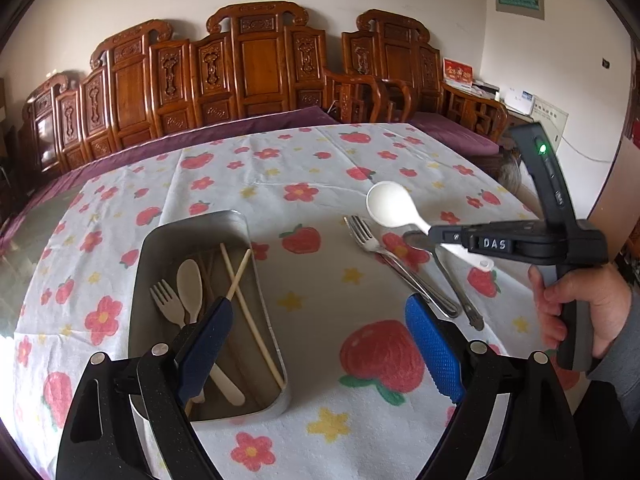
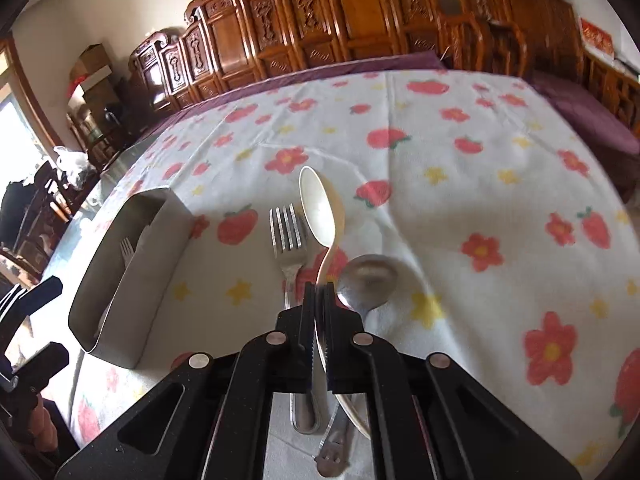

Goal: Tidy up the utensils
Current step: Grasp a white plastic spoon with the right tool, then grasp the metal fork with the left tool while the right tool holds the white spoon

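My right gripper is shut on the handle of a white plastic spoon and holds it above the table; it also shows in the left wrist view with the spoon. Below it lie a metal fork and a metal spoon on the flowered tablecloth. A metal tray at the left holds a pale fork, a pale spoon and chopsticks. My left gripper is open and empty, hovering over the tray's right edge.
The tablecloth covers a table with carved wooden chairs behind it. The tray also shows at the left in the right wrist view. The metal fork lies right of the tray.
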